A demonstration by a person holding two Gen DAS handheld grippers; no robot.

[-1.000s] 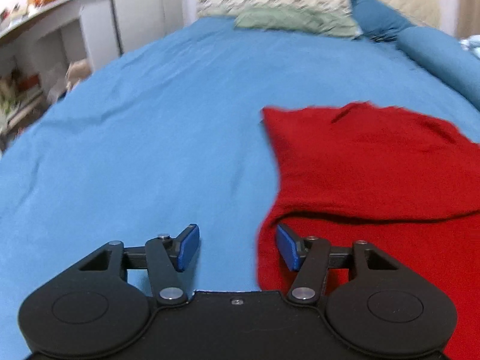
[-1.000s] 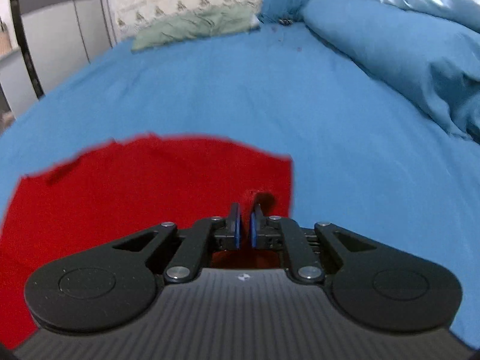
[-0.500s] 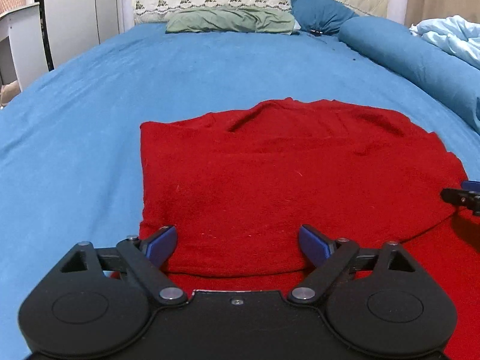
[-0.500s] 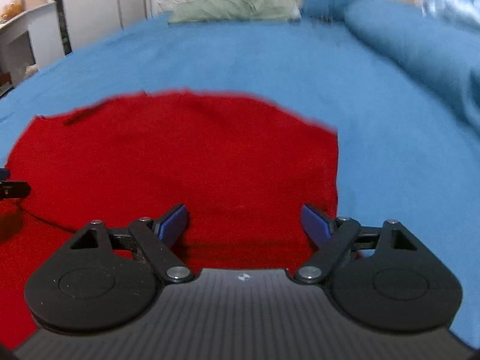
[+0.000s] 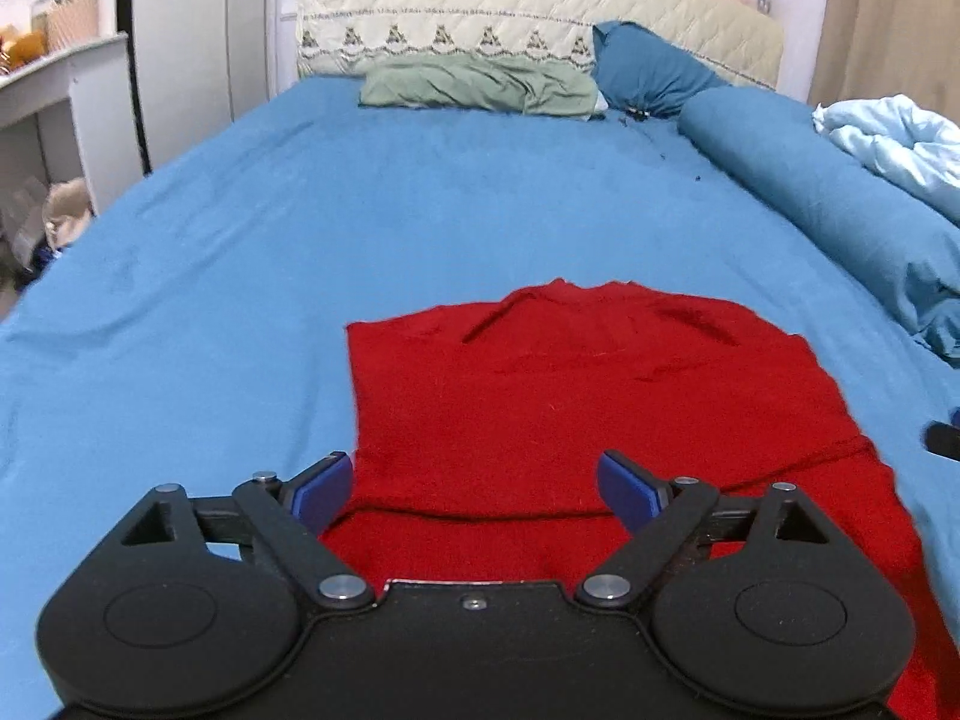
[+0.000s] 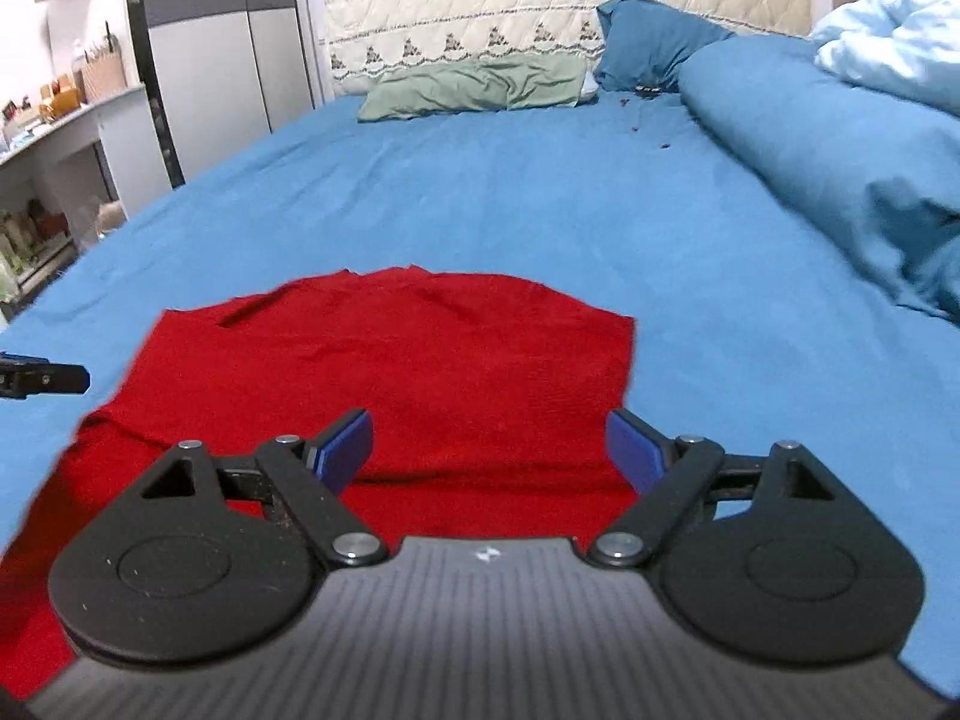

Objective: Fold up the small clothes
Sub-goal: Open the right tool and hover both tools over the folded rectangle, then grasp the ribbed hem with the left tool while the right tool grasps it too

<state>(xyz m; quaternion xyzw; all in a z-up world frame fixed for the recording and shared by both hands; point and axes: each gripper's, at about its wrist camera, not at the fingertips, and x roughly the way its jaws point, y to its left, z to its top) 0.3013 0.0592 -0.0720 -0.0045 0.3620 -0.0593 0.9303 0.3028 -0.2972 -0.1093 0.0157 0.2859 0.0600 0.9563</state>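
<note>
A red knit garment [image 5: 588, 402] lies on the blue bedsheet [image 5: 360, 228], its far part folded over the near part with a fold edge across the front. It also shows in the right wrist view [image 6: 420, 372]. My left gripper [image 5: 474, 489] is open and empty, above the garment's near left part. My right gripper [image 6: 489, 447] is open and empty, above the garment's near right part. A tip of the right gripper shows at the right edge of the left wrist view [image 5: 942, 438]. The left gripper's tip shows at the left edge of the right wrist view [image 6: 42, 377].
A green pillow [image 5: 480, 87] and a dark blue pillow [image 5: 648, 75] lie at the quilted headboard [image 5: 540, 18]. A rolled blue duvet [image 5: 840, 216] and a light blue blanket [image 5: 900, 138] run along the right. A white desk [image 5: 54, 96] stands left of the bed.
The right gripper opened and let go of the garment. Both grippers have pulled back and risen, so the folded garment looks smaller and farther away.
</note>
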